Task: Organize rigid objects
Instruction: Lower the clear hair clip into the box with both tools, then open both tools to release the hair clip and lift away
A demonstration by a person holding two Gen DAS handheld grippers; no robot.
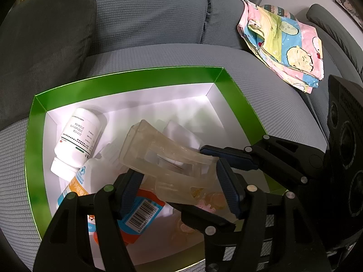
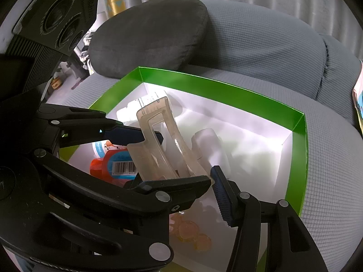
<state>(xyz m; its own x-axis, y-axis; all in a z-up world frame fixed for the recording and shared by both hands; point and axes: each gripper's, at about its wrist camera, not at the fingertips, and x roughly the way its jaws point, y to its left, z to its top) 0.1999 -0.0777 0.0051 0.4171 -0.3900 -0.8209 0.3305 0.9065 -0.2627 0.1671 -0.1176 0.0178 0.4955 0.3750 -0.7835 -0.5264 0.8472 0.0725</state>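
Grey waffle-knit sofa upholstery (image 1: 261,99) fills the background, with a dark grey cushion (image 1: 45,38) at one end and a folded cartoon-print cloth (image 1: 288,45) lying on the seat further along. On the seat sits a shallow box (image 1: 127,78) with bright green walls and a white floor, and both my grippers reach down into it.

Between them I hold a translucent, yellowish plastic clip (image 1: 163,149), a large claw-shaped piece with long slots cut through it. It is tilted, its squared end rising toward the far side of the box. My left gripper (image 1: 181,181) has its blue pads on either side of the clip's lower body, jaws set at a middling width and pressed against the plastic. My right gripper (image 2: 179,176) works from the other side; in its own view the near end of the clip lies between its pads, the jaws fairly narrow, and they appear to close on it, though one pad is partly hidden behind my left gripper's finger.

On the box floor beneath the clip lie several other things: a white pill bottle (image 1: 77,138) on its side near the far left corner, a white bottle with an orange and blue label (image 1: 79,181) beside it, an orange-red package with a barcode (image 1: 143,213), and some small orange and pink pieces (image 2: 190,231) that I cannot make out clearly. A pale white shape (image 2: 204,140) also rests on the floor close by the clip.
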